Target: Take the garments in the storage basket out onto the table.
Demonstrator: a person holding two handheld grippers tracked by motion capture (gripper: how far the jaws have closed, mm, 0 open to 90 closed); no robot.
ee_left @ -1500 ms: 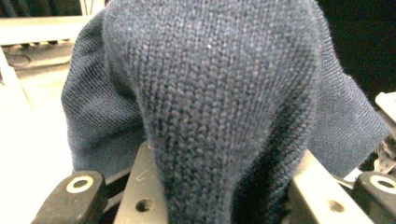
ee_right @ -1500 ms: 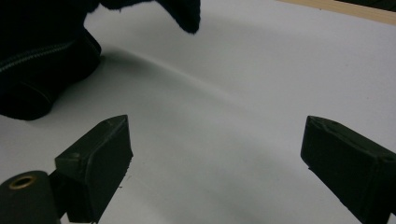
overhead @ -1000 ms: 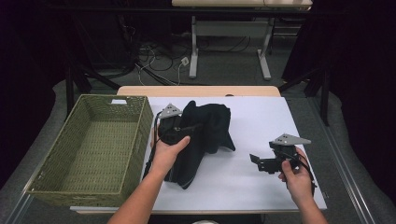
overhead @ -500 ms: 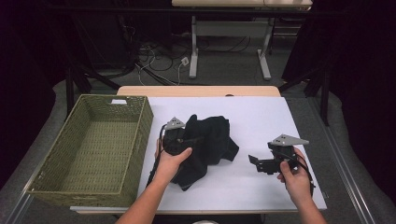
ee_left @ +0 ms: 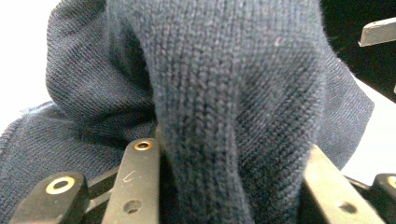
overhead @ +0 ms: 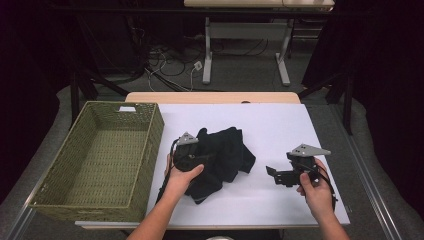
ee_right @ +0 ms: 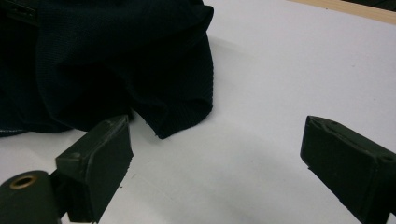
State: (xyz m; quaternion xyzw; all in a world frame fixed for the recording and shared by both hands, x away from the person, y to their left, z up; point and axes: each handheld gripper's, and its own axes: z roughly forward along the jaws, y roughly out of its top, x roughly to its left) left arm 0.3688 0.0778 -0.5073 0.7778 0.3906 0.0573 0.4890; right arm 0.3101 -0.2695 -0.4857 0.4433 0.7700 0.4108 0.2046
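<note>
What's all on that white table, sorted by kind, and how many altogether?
Dark knitted garment: 1
Green woven basket: 1
Hand-held grippers: 2, the left gripper with knit bunched between its jaws, the right gripper open over bare table
Total: 4
</note>
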